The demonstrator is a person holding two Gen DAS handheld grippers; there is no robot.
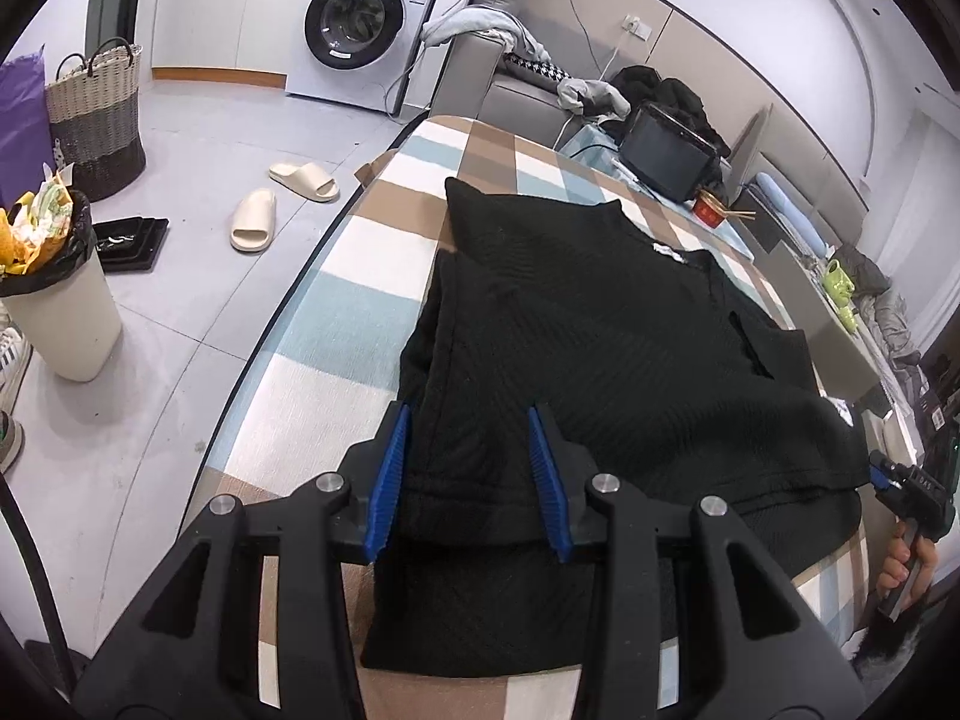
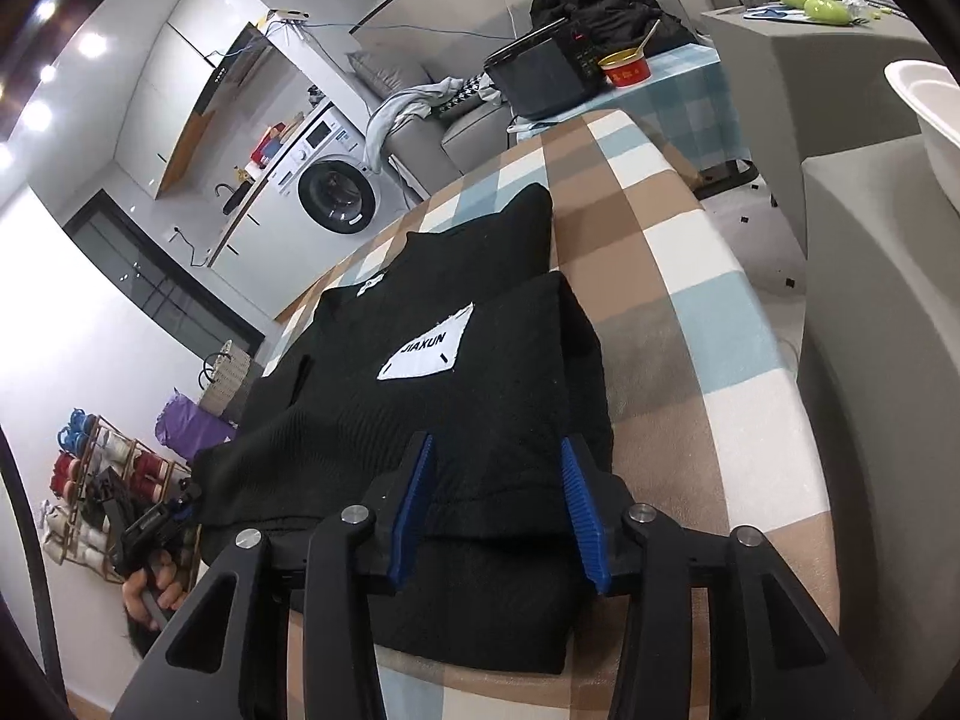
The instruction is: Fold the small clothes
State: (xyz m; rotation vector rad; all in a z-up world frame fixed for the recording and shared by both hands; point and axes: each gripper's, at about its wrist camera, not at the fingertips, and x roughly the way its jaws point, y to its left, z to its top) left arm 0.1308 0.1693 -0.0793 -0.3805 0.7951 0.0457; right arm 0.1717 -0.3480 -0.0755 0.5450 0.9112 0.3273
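A black knitted top (image 1: 600, 348) lies on the checked tablecloth (image 1: 336, 312), its sides folded inward and its lower part doubled up over the body. Its white patch reading JIAXUN (image 2: 426, 348) faces up. My left gripper (image 1: 468, 474) is open over the top's near left edge; the cloth lies flat between the blue pads (image 1: 390, 480), which do not pinch it. My right gripper (image 2: 498, 504) is open over the near right edge of the top (image 2: 480, 420) in the same way. Each gripper, held by a hand, also shows at the edge of the other view: right gripper (image 1: 900, 480), left gripper (image 2: 156, 522).
A black screen (image 1: 666, 156) and a red bowl (image 1: 711, 210) stand at the table's far end. On the floor to the left are a full bin (image 1: 60, 312), a woven basket (image 1: 96, 114) and two slippers (image 1: 255, 219). A washing machine (image 1: 354, 18) stands behind.
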